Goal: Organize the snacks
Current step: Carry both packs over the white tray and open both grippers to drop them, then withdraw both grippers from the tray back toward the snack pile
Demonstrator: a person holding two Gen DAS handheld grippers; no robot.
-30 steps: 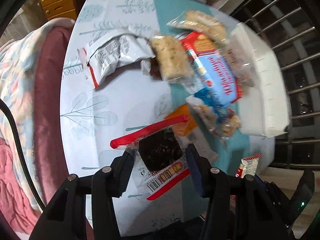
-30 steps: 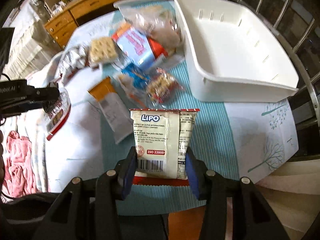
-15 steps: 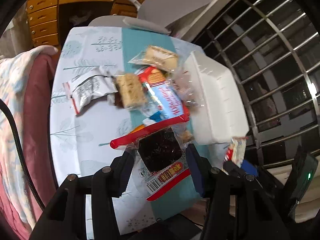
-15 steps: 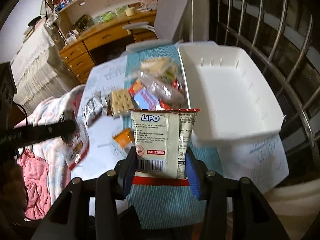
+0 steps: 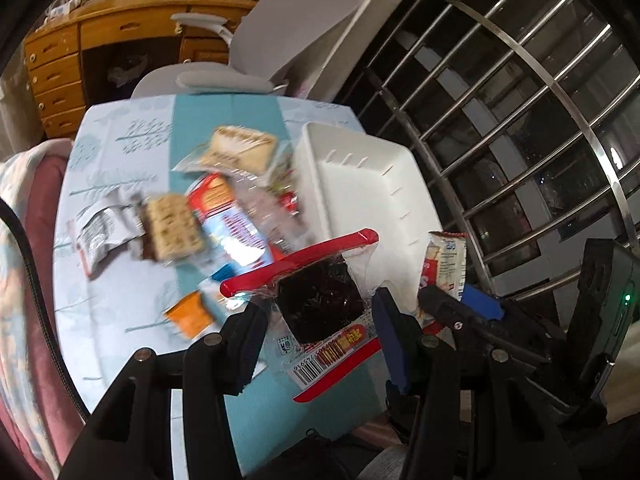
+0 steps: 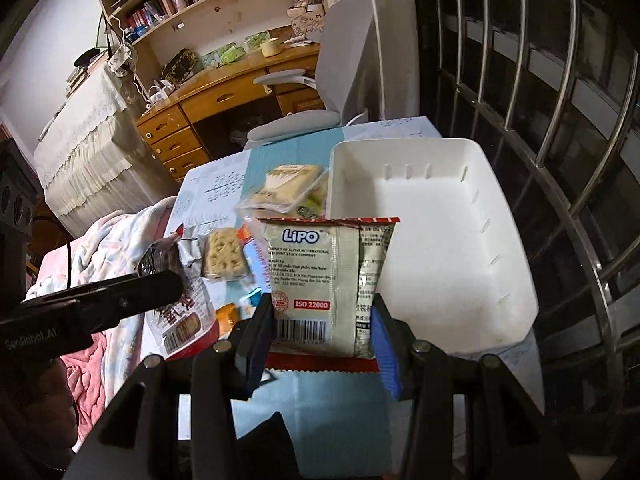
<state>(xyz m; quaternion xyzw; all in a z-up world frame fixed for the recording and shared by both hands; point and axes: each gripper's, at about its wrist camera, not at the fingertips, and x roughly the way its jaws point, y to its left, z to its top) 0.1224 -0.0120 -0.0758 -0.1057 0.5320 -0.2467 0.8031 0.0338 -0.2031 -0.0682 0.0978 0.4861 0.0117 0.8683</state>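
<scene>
My left gripper (image 5: 318, 330) is shut on a clear, red-edged packet with a dark brownie (image 5: 320, 304), held above the table's near edge. My right gripper (image 6: 322, 328) is shut on a white Lipo snack packet (image 6: 328, 280), held up just left of the empty white bin (image 6: 432, 248). The bin also shows in the left wrist view (image 5: 360, 188), with the right gripper and its packet (image 5: 446, 264) at its near right corner. A heap of loose snacks (image 5: 224, 208) lies on the table left of the bin.
The table has a white leaf-print cloth with a teal stripe (image 5: 120, 152). A grey office chair (image 6: 340, 68) and a wooden desk (image 6: 224, 100) stand behind it. Metal window bars (image 6: 560, 120) run along the right. A pink blanket (image 6: 100, 264) lies at the left.
Both grippers have risen and pulled back from the table with their packets. The snacks and bin look smaller, and the left gripper has swung toward the bin.
</scene>
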